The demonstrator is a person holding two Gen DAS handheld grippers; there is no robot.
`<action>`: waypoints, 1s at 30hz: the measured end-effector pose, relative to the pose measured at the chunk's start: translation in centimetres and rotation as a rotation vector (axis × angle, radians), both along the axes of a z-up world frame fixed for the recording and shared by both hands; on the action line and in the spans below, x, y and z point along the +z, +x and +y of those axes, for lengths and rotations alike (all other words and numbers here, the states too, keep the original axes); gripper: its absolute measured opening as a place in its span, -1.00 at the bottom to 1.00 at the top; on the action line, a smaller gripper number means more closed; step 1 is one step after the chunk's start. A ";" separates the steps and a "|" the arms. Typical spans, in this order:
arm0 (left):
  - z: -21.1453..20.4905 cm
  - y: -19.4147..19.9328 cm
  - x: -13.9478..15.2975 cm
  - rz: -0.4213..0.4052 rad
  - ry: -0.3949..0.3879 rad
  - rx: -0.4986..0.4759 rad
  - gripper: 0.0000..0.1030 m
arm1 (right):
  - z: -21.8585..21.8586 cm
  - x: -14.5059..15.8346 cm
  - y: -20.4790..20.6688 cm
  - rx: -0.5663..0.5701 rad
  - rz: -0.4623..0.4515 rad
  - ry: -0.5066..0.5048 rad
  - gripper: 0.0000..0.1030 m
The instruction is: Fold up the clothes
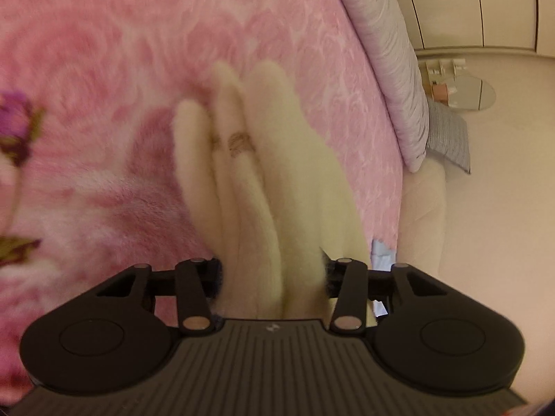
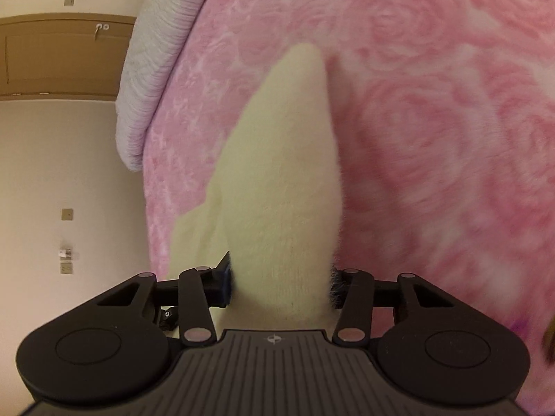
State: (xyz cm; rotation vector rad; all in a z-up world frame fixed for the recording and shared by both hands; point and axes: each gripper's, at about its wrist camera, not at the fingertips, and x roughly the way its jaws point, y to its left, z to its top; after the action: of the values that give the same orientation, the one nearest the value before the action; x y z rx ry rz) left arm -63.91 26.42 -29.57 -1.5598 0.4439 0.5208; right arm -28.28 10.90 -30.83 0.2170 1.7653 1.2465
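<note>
While both the left gripper (image 1: 272, 279) and right gripper (image 2: 281, 282) pinch the fuzzy cream garment (image 2: 288, 173) half-closed above the pink blanket (image 2: 433, 104), uneven pulling may slip thick pile free.

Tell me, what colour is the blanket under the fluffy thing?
Pink with a rose pattern; clearest in the right wrist view.

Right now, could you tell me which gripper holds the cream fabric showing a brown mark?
The left gripper: its bunched cream fabric shows a brown mark; the right gripper's is plain.

Bed covered by a fluffy pink rose-patterned blanket (image 1: 121, 69); ribbed lilac pillow (image 1: 392, 69) at its edge; pale cream floor (image 1: 503, 208); white panelled wardrobe (image 1: 468, 7); brown wooden door (image 2: 62, 59).
</note>
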 end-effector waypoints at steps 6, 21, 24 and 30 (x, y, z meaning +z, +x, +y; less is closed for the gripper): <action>-0.2 -5.3 7.5 0.025 0.029 0.109 -0.22 | 3.7 6.0 -3.5 0.091 0.067 0.024 -0.10; 8.4 -33.6 14.6 0.004 0.137 0.186 -0.21 | 15.3 13.7 -28.3 0.173 0.076 0.110 -0.10; 11.2 -39.0 15.1 0.004 0.139 0.144 -0.21 | 16.3 14.6 -35.1 0.132 0.068 0.121 -0.10; 16.5 -46.5 15.0 0.018 0.161 0.067 -0.21 | 18.0 14.8 -44.5 0.075 0.074 0.119 -0.10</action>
State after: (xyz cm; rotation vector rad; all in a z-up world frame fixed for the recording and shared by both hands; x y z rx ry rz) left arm -110.38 42.88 -14.54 -1.4201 0.3555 0.6074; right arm -72.76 28.89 -16.07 0.2705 1.7774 1.4157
